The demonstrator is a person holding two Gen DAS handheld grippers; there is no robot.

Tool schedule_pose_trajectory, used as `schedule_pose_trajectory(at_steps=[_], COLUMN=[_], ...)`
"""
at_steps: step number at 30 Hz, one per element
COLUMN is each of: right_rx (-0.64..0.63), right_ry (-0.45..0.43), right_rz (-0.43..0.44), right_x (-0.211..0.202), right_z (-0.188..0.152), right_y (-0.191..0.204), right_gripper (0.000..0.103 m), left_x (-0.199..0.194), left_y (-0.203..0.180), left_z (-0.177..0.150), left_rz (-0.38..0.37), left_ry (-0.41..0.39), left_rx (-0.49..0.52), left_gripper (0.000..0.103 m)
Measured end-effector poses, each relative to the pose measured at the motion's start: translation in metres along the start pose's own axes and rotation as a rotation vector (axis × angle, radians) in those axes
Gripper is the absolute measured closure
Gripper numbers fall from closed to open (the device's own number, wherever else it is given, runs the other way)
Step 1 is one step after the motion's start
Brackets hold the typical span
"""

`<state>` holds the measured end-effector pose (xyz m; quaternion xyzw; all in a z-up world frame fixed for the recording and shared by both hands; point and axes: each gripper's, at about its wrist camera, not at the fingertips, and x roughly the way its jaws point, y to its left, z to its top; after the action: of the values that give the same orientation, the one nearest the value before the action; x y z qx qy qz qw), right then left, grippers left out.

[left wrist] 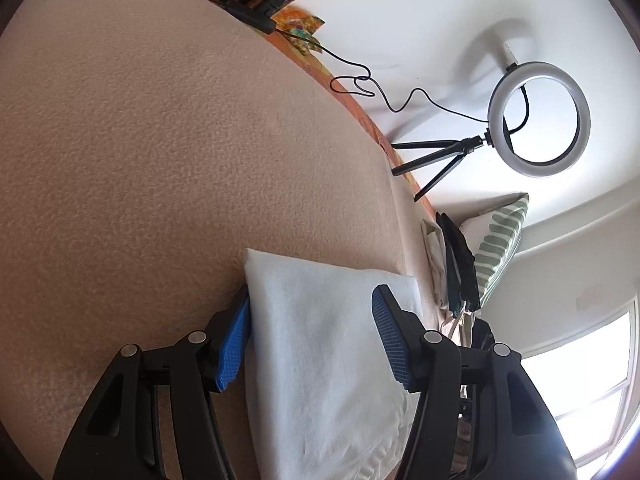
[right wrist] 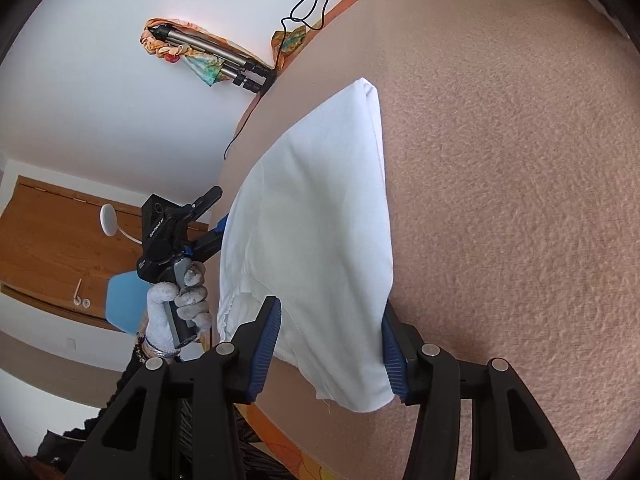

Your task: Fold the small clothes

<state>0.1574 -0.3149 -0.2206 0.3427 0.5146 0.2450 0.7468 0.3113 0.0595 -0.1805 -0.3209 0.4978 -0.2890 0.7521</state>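
The white cloth [left wrist: 320,352] lies on the beige blanket [left wrist: 140,140], already doubled into a narrow panel; by appearance, at least one fold is made and a final fold or squaring-up remains. Left tongs [left wrist: 310,332] stand open, the cloth between their spread blue pads. Right tongs [right wrist: 332,344] likewise stand open, straddling the cloth's near end. Only the right view shows the gloved hand [right wrist: 180,300] holding the left tongs; only the left view shows the ring light [left wrist: 540,118] and striped pillow [left wrist: 500,244].
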Motion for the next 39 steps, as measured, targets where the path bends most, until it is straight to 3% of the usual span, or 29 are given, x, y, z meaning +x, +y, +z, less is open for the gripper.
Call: schedule_pose_trajectory(at_steps=[4, 6, 7, 12, 14, 19, 27, 39], right_rx=[-0.041, -0.048, -0.059, -0.164, -0.204, -0.313, -0.555, -0.724], right_ry=[-0.001, -0.003, -0.007, -0.014, -0.019, -0.037, -0.109, -0.232], right_rz=[-0.034, -0.042, -0.058, -0.204, -0.273, -0.435, -0.660, -0.764], right_x=[0.007, 0.010, 0.011, 0.016, 0.018, 0.023, 0.030, 0.022], right_z=[-0.006, -0.009, -0.010, -0.014, -0.016, -0.022, -0.038, -0.053], right_y=[0.011, 0.015, 0.016, 0.038, 0.045, 0.065, 0.103, 0.145], right_gripper=[0.058, 0.059, 0.062, 0.072, 0.082, 0.093, 0.097, 0.098], left_x=[0.007, 0.010, 0.012, 0.011, 0.010, 0.009, -0.002, -0.016], left_y=[-0.010, -0.013, -0.015, -0.026, -0.035, -0.063, -0.098, -0.145], left_z=[0.000, -0.001, -0.003, -0.010, -0.015, -0.029, -0.049, -0.076], left_rz=[0.036, 0.063, 0.090, 0.186, 0.234, 0.342, 0.408, 0.379], left_ry=[0.000, 0.006, 0.010, -0.022, -0.042, -0.094, -0.178, -0.272], left_rx=[0.031, 0.052, 0.068, 0.149, 0.207, 0.385, 0.561, 0.701], left_gripper=[0.047, 0.056, 0.067, 0.085, 0.093, 0.096, 0.097, 0.098])
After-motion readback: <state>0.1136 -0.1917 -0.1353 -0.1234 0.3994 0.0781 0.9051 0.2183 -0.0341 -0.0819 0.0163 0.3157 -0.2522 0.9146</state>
